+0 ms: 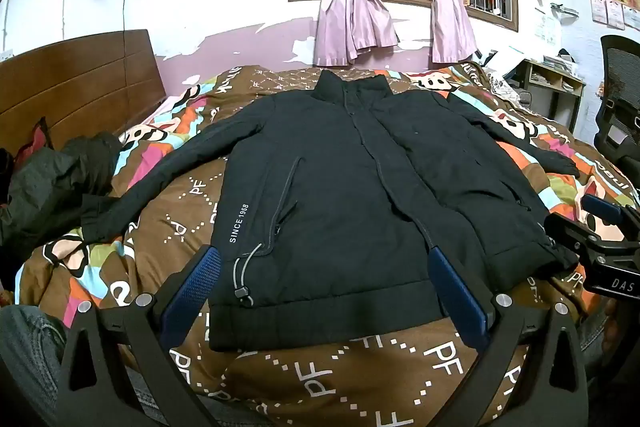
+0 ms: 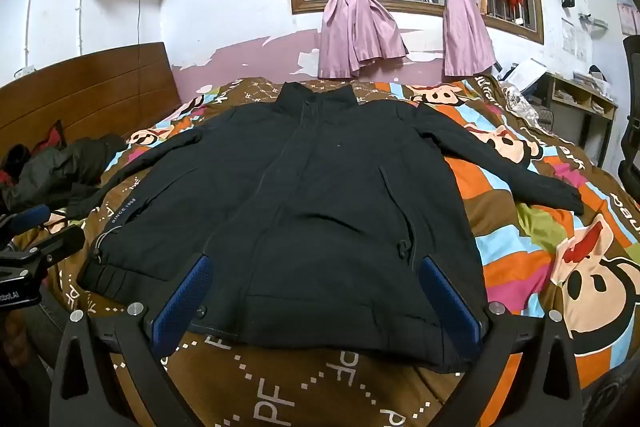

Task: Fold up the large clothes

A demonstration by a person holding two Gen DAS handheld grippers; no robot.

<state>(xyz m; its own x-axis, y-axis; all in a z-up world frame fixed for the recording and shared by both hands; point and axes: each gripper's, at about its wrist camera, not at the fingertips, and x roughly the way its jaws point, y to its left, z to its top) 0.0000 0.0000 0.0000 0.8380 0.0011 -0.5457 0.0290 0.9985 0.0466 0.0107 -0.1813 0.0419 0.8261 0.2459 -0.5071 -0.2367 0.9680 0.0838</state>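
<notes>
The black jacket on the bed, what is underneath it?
The black jacket lies flat, sleeves spread, on a brown cartoon-print quilt that shows all around it. Whatever lies beneath the jacket's body is covered and cannot be seen.

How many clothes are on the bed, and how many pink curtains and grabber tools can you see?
Black jacket spread flat on the bed: 1
Dark clothes pile by the headboard: 1
Pink curtains, tied: 2
Grabber tools, both open: 2, the left gripper and the right gripper
Total: 6
</notes>
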